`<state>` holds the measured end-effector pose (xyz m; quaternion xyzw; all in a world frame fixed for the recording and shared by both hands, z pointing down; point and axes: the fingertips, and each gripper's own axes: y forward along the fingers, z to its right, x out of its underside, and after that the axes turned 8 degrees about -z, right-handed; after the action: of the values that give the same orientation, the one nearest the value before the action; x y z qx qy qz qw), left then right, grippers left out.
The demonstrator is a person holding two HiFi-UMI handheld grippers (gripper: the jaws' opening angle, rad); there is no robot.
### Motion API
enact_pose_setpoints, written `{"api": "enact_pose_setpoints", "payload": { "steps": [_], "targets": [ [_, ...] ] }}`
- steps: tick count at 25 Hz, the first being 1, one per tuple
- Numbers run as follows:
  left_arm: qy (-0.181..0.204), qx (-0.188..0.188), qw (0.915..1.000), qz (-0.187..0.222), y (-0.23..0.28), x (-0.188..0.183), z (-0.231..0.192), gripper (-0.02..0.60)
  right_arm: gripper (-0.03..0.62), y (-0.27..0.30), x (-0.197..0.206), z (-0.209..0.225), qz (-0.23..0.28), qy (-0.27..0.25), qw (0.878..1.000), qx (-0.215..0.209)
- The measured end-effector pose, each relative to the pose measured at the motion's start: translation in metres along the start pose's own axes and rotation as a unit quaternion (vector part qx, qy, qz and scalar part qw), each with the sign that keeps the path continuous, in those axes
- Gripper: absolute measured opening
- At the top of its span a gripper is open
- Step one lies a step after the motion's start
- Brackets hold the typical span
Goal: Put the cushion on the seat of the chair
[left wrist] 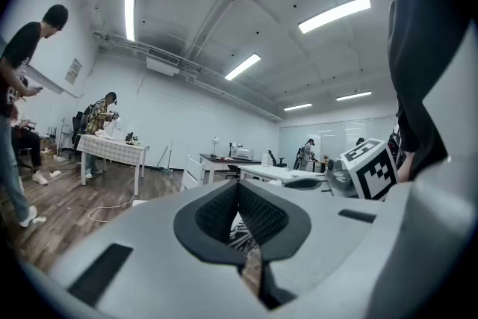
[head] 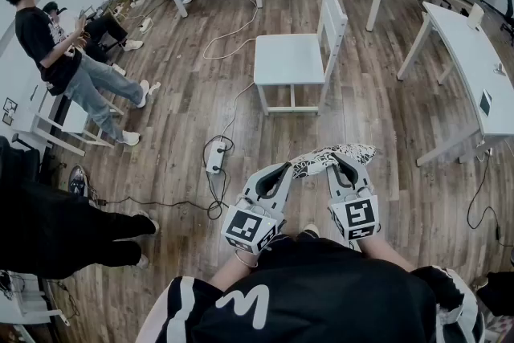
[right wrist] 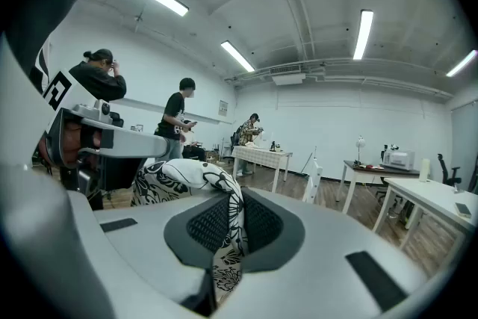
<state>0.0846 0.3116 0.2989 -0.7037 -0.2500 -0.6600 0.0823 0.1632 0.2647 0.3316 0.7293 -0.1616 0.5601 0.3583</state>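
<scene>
The wooden floor [head: 201, 108] carries a white chair [head: 289, 59], standing ahead of the person with its seat bare. The cushion [head: 329, 158], black-and-white patterned, is held in the air between the person and the chair, well apart from the seat. The left tongs [head: 281, 173] are clamped on its left edge. The right tongs [head: 345, 166] are clamped on its right edge, with fabric pinched between the pads.

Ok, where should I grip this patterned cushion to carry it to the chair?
Grip the cushion by its thin near edge, from your side, as the left gripper and right gripper do: the flat fabric there fits between shut jaws, leaving the plump body free, facing the chair.
</scene>
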Motion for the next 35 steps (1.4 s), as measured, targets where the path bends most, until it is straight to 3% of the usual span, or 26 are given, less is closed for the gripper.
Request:
{"api": "enact_pose_setpoints", "payload": {
  "steps": [20, 35],
  "targets": [
    [-0.004, -0.005, 0.9999, 0.01, -0.017, -0.001, -0.02, 0.003, 0.032, 0.01, -0.011, -0.021, 0.006, 0.006, 1.0, -0.003],
    [0.0, 0.015, 0.9998, 0.009, -0.037, 0.005, -0.055, 0.003, 0.032, 0.033, -0.016, -0.051, 0.004, 0.023, 1.0, 0.017]
  ]
}}
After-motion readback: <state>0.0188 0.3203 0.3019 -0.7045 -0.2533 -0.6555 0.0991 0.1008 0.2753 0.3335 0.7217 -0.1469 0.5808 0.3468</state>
